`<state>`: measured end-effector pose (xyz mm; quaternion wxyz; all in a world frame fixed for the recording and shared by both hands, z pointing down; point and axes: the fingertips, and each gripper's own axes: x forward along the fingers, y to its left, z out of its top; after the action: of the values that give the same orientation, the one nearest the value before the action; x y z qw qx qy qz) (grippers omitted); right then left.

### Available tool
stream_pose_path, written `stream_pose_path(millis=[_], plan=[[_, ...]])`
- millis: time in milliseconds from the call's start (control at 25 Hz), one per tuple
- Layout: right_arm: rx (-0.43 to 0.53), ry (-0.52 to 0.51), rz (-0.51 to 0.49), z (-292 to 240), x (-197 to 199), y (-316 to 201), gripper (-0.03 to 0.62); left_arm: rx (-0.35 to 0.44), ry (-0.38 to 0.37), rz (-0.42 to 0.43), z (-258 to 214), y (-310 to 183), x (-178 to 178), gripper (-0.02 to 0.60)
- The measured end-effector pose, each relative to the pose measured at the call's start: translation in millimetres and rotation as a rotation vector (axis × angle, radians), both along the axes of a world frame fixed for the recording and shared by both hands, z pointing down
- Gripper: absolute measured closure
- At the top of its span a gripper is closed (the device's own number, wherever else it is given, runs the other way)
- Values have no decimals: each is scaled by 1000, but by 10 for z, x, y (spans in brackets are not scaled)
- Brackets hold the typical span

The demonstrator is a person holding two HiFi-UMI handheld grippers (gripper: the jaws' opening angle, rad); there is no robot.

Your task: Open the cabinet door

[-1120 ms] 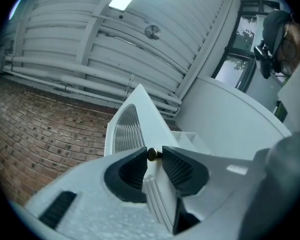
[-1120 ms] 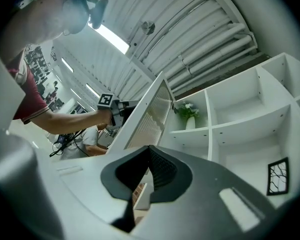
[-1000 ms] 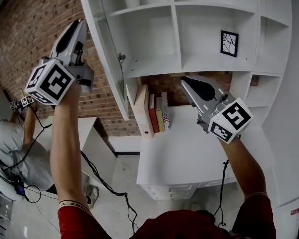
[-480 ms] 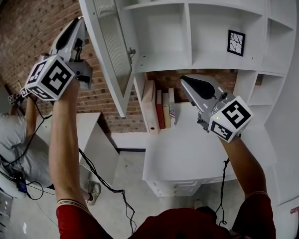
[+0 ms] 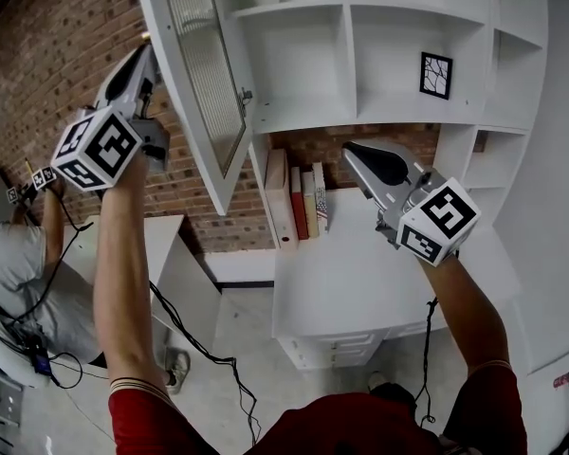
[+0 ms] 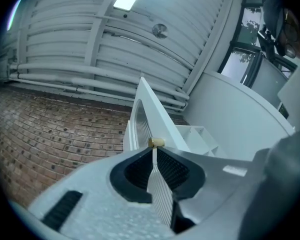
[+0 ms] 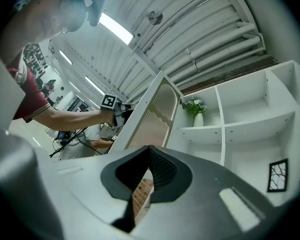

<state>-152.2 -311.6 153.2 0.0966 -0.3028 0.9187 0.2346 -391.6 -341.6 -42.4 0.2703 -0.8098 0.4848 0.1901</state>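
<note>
The white cabinet door (image 5: 204, 74) with a ribbed glass panel stands swung out from the shelf unit. It also shows in the left gripper view (image 6: 149, 106) and the right gripper view (image 7: 155, 116). A small brass knob (image 5: 145, 36) (image 6: 156, 142) sticks out of its outer face. My left gripper (image 5: 150, 50) (image 6: 154, 153) is raised beside that face. Its jaws are closing to a thin slit, and the knob sits just at their tips, not clearly pinched. My right gripper (image 5: 349, 150) (image 7: 149, 153) hangs shut and empty below the open shelves.
Several books (image 5: 299, 202) stand on the white desk (image 5: 360, 282) under the shelves. A framed picture (image 5: 435, 74) and a vase with a plant (image 7: 197, 115) sit in compartments. A brick wall (image 5: 66, 36) lies behind the door. A seated person (image 5: 19, 273) and floor cables (image 5: 209, 358) are at left.
The door's glass face shows more broadly than a second ago. My left gripper has shifted slightly down and left along the door's outer side. The right gripper has barely moved.
</note>
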Motion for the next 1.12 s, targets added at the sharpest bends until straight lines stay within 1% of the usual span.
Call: stream_pose_path(millis=[120,240,360,480,600,720,840,1000,1120], plan=[[6,13,16,7,-7,101,581,0,23,-1,92,71,-83,552],[6,19,37,5,21,172,582,13,38,-16,206,199,-158,571],[2,19,38,-26,44,212,582,11,49,-24,365,368,-188,575],[10,13,22,-106,108,245,582,16,51,-30,509,558,-112,575],[30,-8,-1,-187,200,312,582,26,24,-50,686,777,64,575],[43,-35,-30,-264,340,433,582,27,-8,-48,863,992,379,575],[39,-57,-59,-284,514,543,582,2,-26,-23,1046,1122,801,575],[27,-82,-82,-236,841,668,582,-53,-21,37,1304,1184,1470,575],[19,-86,-93,-158,1100,736,582,-88,-17,57,1540,1210,1922,576]])
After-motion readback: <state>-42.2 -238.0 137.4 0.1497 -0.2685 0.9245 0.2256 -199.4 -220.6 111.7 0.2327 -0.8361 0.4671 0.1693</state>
